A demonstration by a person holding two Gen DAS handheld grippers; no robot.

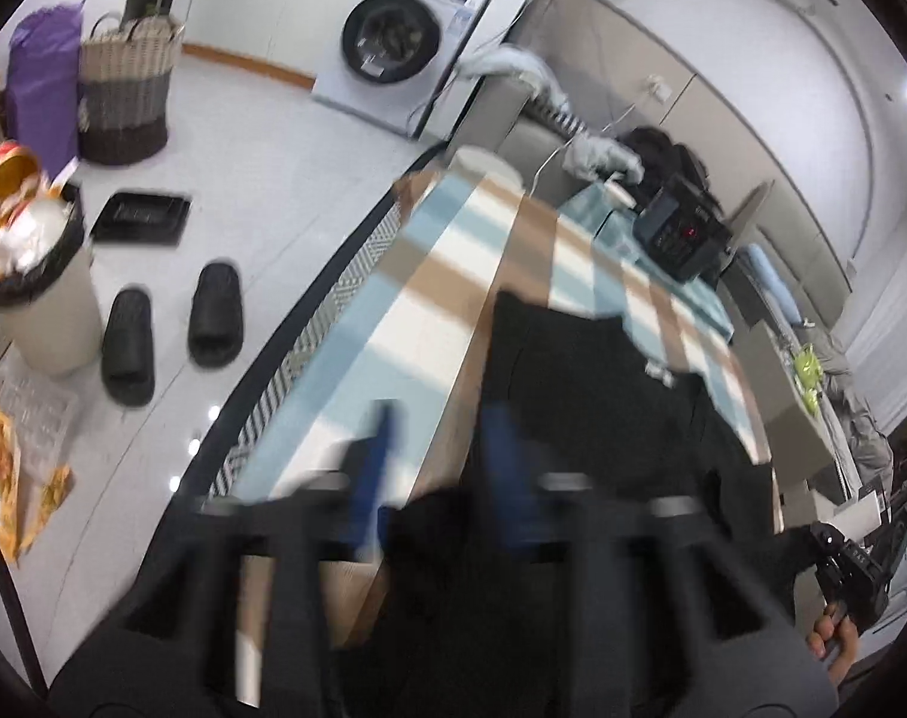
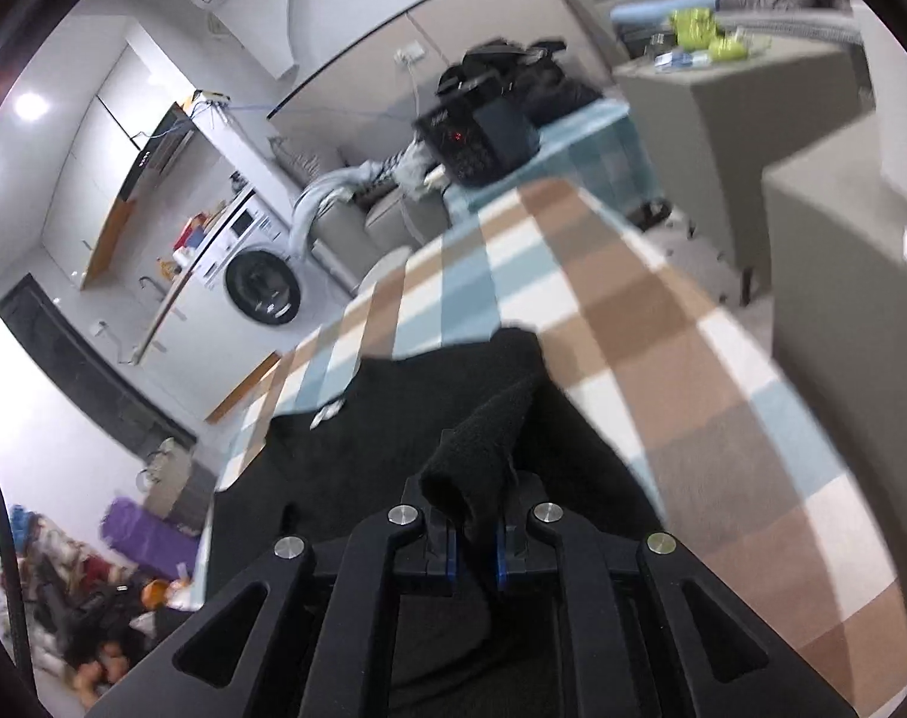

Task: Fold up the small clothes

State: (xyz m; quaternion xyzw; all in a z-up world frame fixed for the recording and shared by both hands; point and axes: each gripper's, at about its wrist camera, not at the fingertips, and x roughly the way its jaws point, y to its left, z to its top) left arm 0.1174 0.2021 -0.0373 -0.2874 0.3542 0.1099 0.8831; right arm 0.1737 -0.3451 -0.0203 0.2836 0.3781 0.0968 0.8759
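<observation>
Below the left wrist camera, the left gripper (image 1: 435, 466) shows two blurred blue-padded fingers (image 1: 373, 478) standing apart, with nothing pressed between the jaws. Just ahead and to their right lies the black garment (image 1: 585, 395), spread on the checked cloth (image 1: 393, 275) that covers the worktop. The garment is matte, dark and limp, with a small white label (image 1: 657, 372) near its far edge. It looks light and soft, so it should drape and sag from wherever it is lifted; an edge or corner is the likely place to pinch, since a grip in the middle would only bunch it. The checked cloth is woven in brown, pale blue and white squares and may drag along if the fingers dig too low. Beyond the worktop edge, a pair of black slippers (image 1: 172, 335) sits on the pale floor.

From the right wrist camera, the right gripper (image 2: 476, 559) has its jaws closed on a fold of the same black garment (image 2: 393, 419), and a fuzzy, towelling-like flap rises between the pads. The rest lies flat on the checked cloth (image 2: 663, 359). Its nap suggests good friction against the pads, so slipping seems unlikely. A black box-shaped device (image 2: 477, 140) sits at the worktop's far end.
</observation>
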